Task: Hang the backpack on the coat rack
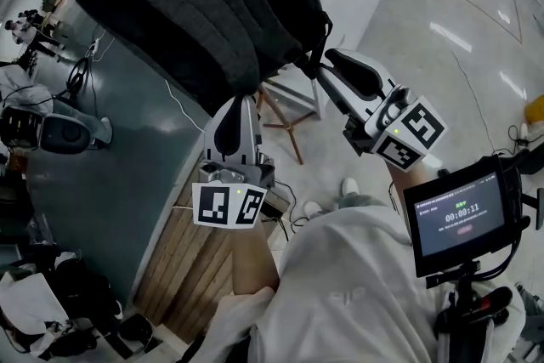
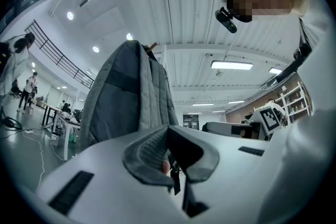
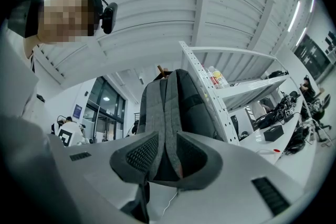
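Looking down from the head: the backpack [image 1: 195, 4] is filling the upper left of the frame, raised above what seem to be the coat rack's wooden legs [image 1: 287, 125].
Left gripper, head view: the left gripper [image 1: 240, 104] is reaching up under the backpack's lower edge at centre, likely steadying it against swinging.
Right gripper, head view: the right gripper [image 1: 326, 62] is meeting the backpack's right edge, where straps are dangling.
Left gripper view: its jaws are pressing together, pinching a thin strap [image 2: 175, 178] at lower centre. The backpack is standing upright at centre left, with a wooden peg [image 2: 152, 48] poking out at its top.
Right gripper view: its jaws are clamping the shoulder strap [image 3: 167, 128] at centre. This grip is probably carrying the weight.
Task status: no view is showing whether the top loop is over the peg.
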Tool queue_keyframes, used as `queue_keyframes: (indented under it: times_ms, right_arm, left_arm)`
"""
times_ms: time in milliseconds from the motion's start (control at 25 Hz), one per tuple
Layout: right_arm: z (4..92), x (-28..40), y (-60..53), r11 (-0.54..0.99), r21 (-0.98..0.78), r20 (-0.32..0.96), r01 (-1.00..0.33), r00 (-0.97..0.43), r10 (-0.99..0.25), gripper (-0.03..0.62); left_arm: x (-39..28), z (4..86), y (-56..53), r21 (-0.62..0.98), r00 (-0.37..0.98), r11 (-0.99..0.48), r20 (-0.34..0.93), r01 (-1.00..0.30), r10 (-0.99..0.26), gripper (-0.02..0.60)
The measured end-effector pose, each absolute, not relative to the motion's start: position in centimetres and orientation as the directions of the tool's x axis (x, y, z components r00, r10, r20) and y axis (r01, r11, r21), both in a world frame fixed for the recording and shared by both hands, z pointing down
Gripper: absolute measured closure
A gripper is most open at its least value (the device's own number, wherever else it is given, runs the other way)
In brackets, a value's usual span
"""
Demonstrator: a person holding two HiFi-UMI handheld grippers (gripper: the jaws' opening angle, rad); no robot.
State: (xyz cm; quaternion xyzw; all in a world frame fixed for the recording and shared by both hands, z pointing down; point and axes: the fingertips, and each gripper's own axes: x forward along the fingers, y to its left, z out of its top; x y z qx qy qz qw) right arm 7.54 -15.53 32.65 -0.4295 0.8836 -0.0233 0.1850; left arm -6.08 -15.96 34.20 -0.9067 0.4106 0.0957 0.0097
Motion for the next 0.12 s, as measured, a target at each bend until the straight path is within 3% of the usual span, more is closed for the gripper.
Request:
queue_keyframes:
  times_ms: [120]
  right_arm:
    - [32.71,7.42,-15.52,0.63,-0.202,-0.301,-0.75,-0.564,-0.769,0.473]
  left_arm:
    - [-6.26,34.22,-16.02,0.063,0.642,-0.66,-0.179,-0.748,-0.745,0.574]
